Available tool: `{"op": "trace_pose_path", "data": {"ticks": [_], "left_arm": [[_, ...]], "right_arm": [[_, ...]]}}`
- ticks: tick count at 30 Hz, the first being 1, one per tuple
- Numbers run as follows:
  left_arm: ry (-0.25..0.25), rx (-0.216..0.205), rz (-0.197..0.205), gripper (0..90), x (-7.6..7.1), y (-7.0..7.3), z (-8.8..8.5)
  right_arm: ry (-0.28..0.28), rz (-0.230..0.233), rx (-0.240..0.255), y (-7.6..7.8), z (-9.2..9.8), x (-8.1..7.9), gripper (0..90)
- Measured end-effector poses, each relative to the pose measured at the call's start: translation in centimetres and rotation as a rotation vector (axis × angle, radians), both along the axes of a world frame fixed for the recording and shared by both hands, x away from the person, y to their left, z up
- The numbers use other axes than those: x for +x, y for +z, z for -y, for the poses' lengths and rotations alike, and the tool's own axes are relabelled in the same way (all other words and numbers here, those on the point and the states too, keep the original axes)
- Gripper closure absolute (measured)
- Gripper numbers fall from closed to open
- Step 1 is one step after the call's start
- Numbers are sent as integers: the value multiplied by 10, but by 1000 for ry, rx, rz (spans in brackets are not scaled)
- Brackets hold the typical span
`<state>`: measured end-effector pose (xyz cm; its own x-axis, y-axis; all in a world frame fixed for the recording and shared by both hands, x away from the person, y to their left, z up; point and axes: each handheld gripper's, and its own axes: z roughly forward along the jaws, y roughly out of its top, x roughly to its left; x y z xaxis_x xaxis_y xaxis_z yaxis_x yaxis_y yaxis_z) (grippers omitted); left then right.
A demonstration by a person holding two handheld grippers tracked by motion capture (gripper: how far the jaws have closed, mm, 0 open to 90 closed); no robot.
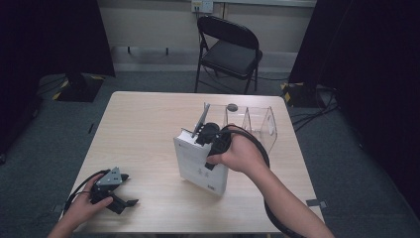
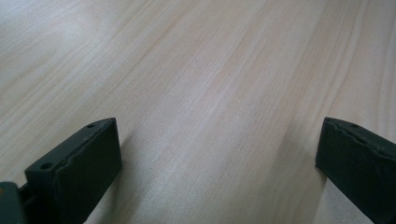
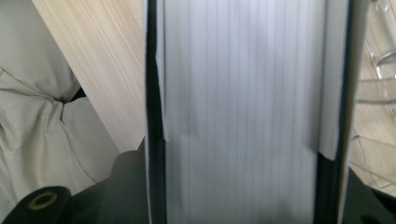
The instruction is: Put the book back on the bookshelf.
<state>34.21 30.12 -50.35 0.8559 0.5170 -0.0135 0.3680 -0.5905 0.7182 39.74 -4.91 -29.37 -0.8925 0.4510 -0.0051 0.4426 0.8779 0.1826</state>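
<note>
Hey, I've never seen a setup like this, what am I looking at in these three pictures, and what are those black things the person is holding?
A person sits at a wooden table and holds a hand-operated clamp in each hand; each clamp has two black jaws and its own small camera.

The high view comes from a fixed camera above the person. There the right gripper grasps the top of a thick white book standing upright near the middle of the table. Beside and behind the book stands a clear plastic holder with dividers.

The right gripper view looks along that clamp's jaws: the pale striped band is the book's page edges, squeezed between the jaws.

The left gripper rests low at the table's near left corner. Its own view shows two black pads wide apart over bare wood, holding nothing.

A folding chair stands beyond the table.
</note>
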Motion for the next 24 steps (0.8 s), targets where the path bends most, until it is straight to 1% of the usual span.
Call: {"op": "trace_pose_path", "data": {"ticks": [2, 4, 7, 9, 11, 14, 20, 24], "left_arm": [[0, 0, 0, 0, 0, 0, 0], [2, 0, -1, 0, 0, 0, 0], [0, 0, 0, 0, 0, 0, 0], [0, 0, 0, 0, 0, 0, 0], [0, 0, 0, 0, 0, 0, 0], [0, 0, 0, 0, 0, 0, 0], [0, 0, 0, 0, 0, 0, 0], [0, 0, 0, 0, 0, 0, 0]], "right_arm": [[-9, -6, 6, 0, 5, 0, 525], [-10, -6, -1, 1, 9, -2, 525], [-27, -11, -9, 2, 15, -2, 525], [-34, -4, -20, 3, 20, -4, 525], [-56, -5, -24, 5, 24, -5, 525], [-68, -6, -27, 7, 32, -7, 525], [-93, -16, -19, 7, 44, -9, 525], [-107, -15, -20, 6, 48, -10, 525]]}}
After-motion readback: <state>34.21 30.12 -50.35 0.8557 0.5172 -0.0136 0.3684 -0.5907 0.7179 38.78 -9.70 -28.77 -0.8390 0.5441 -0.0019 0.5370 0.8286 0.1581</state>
